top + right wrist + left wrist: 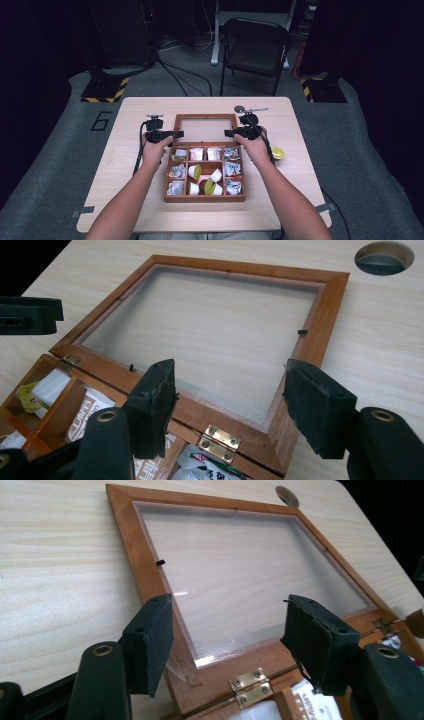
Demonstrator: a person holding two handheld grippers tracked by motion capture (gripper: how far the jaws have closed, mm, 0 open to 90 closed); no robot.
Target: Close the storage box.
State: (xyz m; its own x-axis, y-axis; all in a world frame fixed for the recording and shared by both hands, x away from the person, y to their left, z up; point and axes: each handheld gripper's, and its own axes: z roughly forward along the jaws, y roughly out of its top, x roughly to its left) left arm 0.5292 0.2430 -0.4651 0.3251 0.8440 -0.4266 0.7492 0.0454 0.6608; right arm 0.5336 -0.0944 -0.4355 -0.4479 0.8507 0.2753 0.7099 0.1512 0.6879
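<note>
An open wooden box (205, 199) sits mid-table, its compartments holding foil packets, tea bags and small white cups with green lids. Its lid (205, 116), a wooden frame with a clear pane, lies flat on the table behind it on brass hinges (250, 685). My left gripper (176, 134) hovers at the lid's near left corner; in the left gripper view its jaws (227, 640) straddle that corner of the lid frame (135, 545) without pressing it. My right gripper (230, 133) mirrors it at the near right corner (230, 400), open over the lid frame (320, 325).
A lime-coloured cup (277, 152) lies on the table right of the box. A round cable hole (384, 257) is in the tabletop behind the lid. A folding chair (255, 47) stands beyond the table's far edge.
</note>
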